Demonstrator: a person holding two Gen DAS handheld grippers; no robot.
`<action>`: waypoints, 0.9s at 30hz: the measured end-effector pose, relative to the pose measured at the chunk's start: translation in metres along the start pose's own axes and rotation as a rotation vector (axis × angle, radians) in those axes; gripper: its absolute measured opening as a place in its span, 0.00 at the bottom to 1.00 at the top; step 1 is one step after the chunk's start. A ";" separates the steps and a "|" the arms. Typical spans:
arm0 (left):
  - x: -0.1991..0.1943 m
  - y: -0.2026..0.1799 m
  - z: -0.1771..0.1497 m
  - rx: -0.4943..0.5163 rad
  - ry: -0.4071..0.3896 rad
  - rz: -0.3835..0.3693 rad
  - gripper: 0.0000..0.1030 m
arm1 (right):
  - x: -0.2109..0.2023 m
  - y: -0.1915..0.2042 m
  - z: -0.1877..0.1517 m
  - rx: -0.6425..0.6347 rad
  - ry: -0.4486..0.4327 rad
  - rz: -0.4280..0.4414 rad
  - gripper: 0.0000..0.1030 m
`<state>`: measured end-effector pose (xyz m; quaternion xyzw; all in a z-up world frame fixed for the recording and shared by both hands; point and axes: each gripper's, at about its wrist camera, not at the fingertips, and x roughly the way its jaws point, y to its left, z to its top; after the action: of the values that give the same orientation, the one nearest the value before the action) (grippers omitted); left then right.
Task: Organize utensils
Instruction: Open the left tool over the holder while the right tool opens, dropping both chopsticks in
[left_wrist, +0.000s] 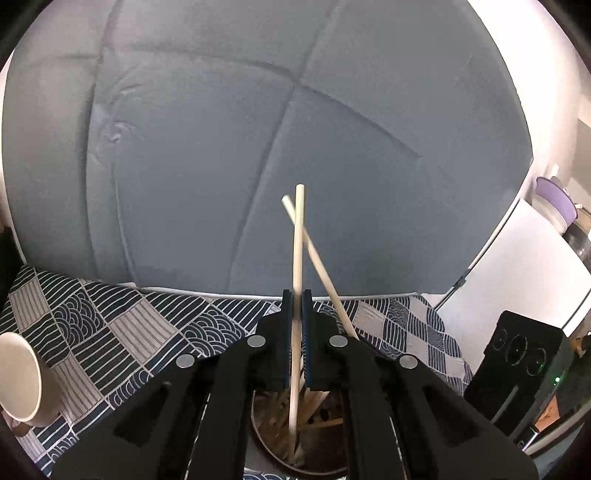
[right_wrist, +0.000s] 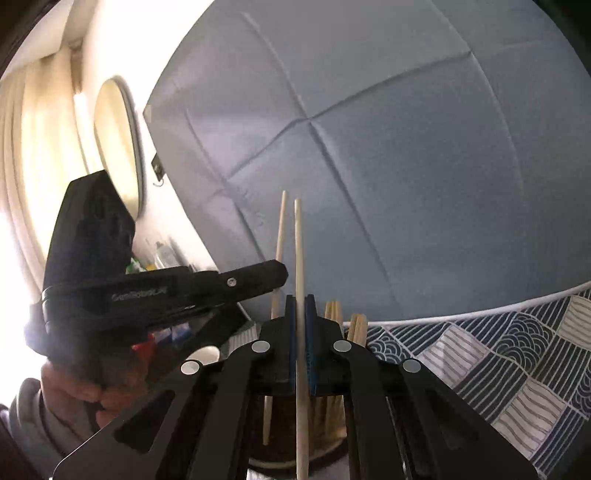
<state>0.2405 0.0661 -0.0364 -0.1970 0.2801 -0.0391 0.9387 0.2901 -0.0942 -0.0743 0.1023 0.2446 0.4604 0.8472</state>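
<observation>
My left gripper (left_wrist: 296, 295) is shut on a pale wooden chopstick (left_wrist: 298, 240) that stands nearly upright, its lower end inside a round utensil holder (left_wrist: 255, 424) holding several other sticks. A second chopstick (left_wrist: 321, 266) crosses it, leaning left. In the right wrist view, my right gripper (right_wrist: 300, 299) is shut on its own upright chopstick (right_wrist: 299, 243) above the same holder (right_wrist: 325, 417). The left gripper (right_wrist: 273, 275) reaches in from the left and pinches the other chopstick (right_wrist: 280, 229). More stick ends (right_wrist: 356, 325) poke up behind my right finger.
A patterned navy-and-grey cloth (left_wrist: 110, 325) (right_wrist: 498, 369) covers the table. A large grey-blue padded panel (left_wrist: 258, 129) rises just behind. A cream mug (left_wrist: 18, 380) lies at the left. The right gripper's black housing (left_wrist: 517, 369) sits to the right. A person's hand (right_wrist: 74, 387) holds the left gripper.
</observation>
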 end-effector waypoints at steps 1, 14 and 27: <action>0.000 -0.001 -0.001 0.002 0.008 -0.009 0.05 | -0.003 0.000 -0.002 -0.001 0.004 0.000 0.04; -0.010 0.012 -0.016 -0.064 0.044 -0.027 0.15 | -0.017 0.017 -0.012 -0.072 0.050 -0.019 0.04; -0.022 0.006 0.022 -0.004 -0.022 -0.071 0.25 | -0.003 0.037 0.011 -0.200 0.023 0.031 0.05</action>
<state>0.2336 0.0838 -0.0107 -0.2090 0.2625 -0.0698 0.9394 0.2671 -0.0757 -0.0496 0.0156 0.2054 0.4967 0.8431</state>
